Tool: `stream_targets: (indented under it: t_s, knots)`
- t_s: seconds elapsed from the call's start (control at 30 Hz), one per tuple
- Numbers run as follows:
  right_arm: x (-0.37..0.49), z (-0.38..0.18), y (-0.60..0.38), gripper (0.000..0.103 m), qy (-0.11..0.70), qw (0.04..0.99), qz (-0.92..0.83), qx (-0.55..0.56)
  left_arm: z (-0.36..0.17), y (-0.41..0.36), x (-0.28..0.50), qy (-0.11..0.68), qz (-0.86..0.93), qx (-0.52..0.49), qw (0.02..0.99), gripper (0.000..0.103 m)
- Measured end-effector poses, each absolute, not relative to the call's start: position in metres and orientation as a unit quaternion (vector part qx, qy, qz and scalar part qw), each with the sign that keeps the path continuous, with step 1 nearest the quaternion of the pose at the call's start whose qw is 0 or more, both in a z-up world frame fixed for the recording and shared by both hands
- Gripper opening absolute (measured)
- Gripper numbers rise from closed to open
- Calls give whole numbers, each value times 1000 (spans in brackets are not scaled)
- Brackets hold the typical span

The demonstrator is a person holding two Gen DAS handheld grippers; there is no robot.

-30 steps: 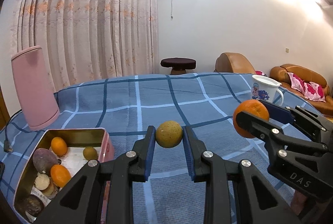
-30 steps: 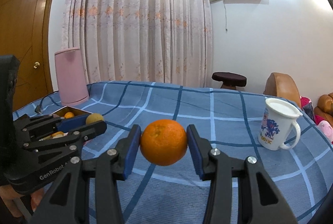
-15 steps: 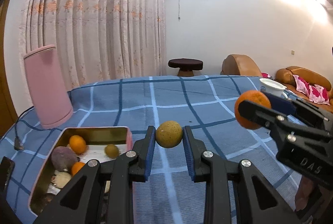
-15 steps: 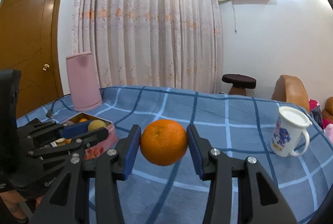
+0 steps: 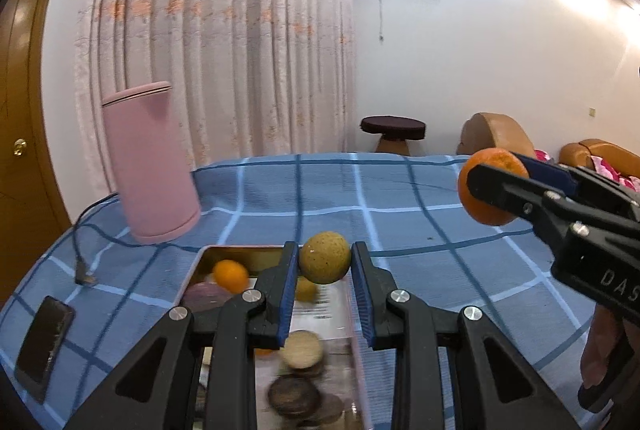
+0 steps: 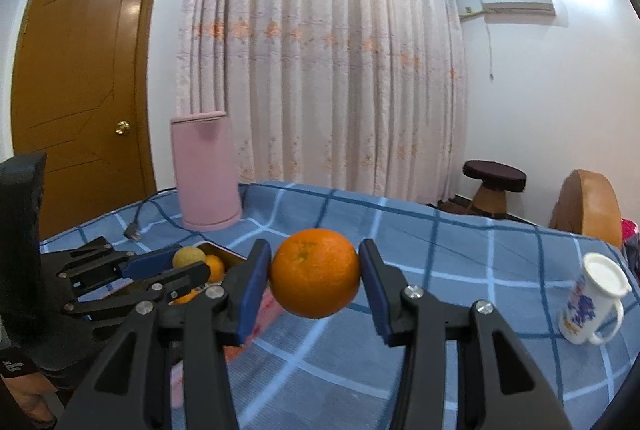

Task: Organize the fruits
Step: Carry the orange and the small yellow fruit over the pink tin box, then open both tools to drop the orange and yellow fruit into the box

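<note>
- Left wrist: left gripper [image 5: 325,264] clamps a brown fruit [image 5: 325,257], tin [image 5: 192,272] directly below. Lower before releasing; avoid dropping onto fruit inside.
- Right wrist: right gripper [image 6: 316,280] grips the orange [image 6: 315,273]; tin [image 6: 224,251] lies left. Swing left, then release low.

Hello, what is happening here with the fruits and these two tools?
A person is sorting fruit with two handheld grippers. The left gripper holds a small yellow-green fruit above the open tin, which already contains fruit. The right gripper holds an orange between its fingers, above the blue checked cloth, beside the tin.
</note>
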State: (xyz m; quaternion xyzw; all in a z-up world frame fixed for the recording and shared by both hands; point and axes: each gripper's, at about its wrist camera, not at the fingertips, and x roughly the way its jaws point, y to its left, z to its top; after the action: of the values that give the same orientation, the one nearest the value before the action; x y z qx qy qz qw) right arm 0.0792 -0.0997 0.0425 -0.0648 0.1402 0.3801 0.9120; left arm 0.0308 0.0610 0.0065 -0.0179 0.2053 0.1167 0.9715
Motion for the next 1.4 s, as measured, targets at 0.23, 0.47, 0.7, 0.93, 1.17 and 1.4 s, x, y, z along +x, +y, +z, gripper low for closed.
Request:
stream_targets:
  t_s: [0.23, 0.47, 0.7, 0.93, 1.17, 1.4]
  knots:
    - [74, 43, -71, 48, 144, 900, 406, -70, 4, 87, 21, 211, 139, -25, 967, 28]
    - [70, 37, -39, 48, 156, 885, 431, -84, -5, 113, 13, 226, 164, -37, 959, 28]
    - [72, 17, -7, 48, 188, 866, 453, -93, -18, 133, 8, 246, 177, -46, 952, 28]
    - [75, -2, 10, 48, 213, 858, 455, -107, -29, 146, 6, 263, 184, -54, 946, 28]
    - [80, -16, 23, 48, 238, 851, 453, -123, -39, 150, 10, 282, 177, -55, 941, 28]
    - [86, -35, 32, 51, 275, 834, 458, -136, -43, 150, 12, 295, 177, -41, 938, 29]
